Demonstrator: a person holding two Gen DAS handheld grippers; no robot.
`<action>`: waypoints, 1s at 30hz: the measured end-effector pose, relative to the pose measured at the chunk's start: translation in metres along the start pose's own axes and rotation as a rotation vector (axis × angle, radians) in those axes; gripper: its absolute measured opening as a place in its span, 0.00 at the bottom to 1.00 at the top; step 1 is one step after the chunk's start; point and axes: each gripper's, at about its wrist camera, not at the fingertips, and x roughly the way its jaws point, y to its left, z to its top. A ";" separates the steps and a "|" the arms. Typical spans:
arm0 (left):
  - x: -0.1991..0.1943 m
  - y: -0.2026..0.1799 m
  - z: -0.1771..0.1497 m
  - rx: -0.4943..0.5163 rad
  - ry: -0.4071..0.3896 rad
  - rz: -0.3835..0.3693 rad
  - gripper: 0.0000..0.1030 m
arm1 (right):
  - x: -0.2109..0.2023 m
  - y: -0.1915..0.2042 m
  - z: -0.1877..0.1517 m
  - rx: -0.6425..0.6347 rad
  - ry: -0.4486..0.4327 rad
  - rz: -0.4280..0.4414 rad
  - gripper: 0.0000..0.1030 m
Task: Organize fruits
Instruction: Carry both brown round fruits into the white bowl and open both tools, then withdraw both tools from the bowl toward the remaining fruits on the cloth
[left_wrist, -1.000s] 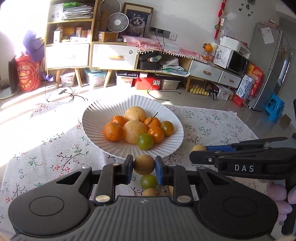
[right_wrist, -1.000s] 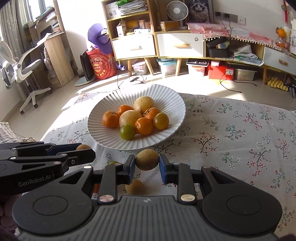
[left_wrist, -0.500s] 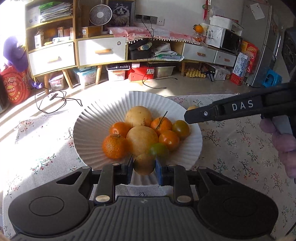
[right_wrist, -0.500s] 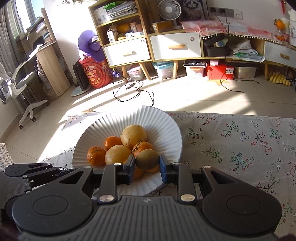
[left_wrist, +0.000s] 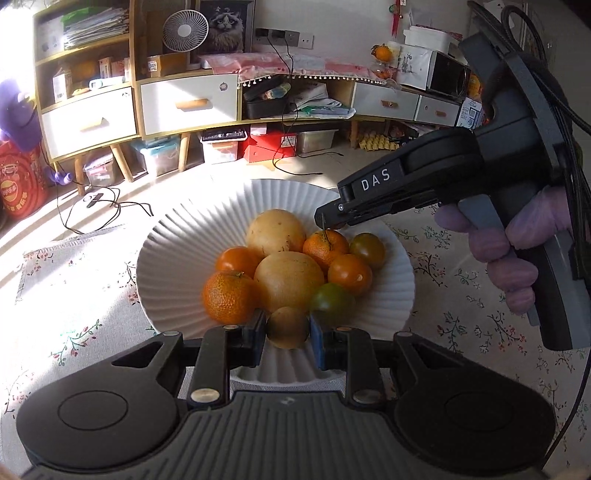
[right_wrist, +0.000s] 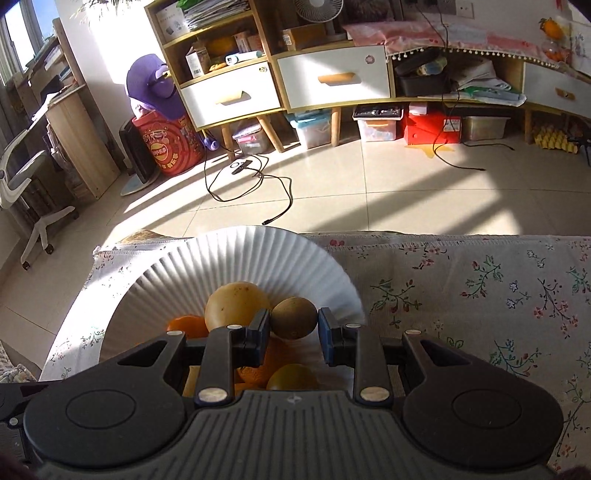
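A white ribbed plate (left_wrist: 177, 258) holds several oranges, two large yellow fruits and greenish tomatoes. My left gripper (left_wrist: 287, 328) is shut on a small brown-yellow fruit (left_wrist: 287, 326) over the plate's near rim, beside a rough orange (left_wrist: 227, 295). My right gripper (right_wrist: 294, 325) is shut on a small brown fruit (right_wrist: 294, 317) above the plate (right_wrist: 236, 258), next to a large yellow fruit (right_wrist: 236, 306). In the left wrist view the right gripper's body (left_wrist: 406, 188) hangs over the plate's far right side; its fingertips are hidden there.
The plate sits on a floral tablecloth (right_wrist: 480, 288) near the table's far edge (right_wrist: 443, 236). Beyond is tiled floor with cables, shelves and drawers. The purple-gloved hand (left_wrist: 509, 254) holds the right gripper's handle at the right.
Both grippers have carried their fruits forward from above the cloth to over the plate. The right gripper has moved further over the fruit pile toward the plate's far side.
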 end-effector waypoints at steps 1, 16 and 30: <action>0.000 -0.001 0.000 0.002 0.000 0.001 0.11 | 0.002 -0.001 0.001 0.005 0.003 -0.001 0.25; -0.016 -0.015 0.001 0.036 -0.007 0.018 0.42 | -0.023 -0.003 -0.005 0.038 -0.011 -0.005 0.55; -0.046 -0.028 -0.011 0.026 0.026 0.072 0.83 | -0.072 0.002 -0.036 -0.034 -0.047 -0.023 0.82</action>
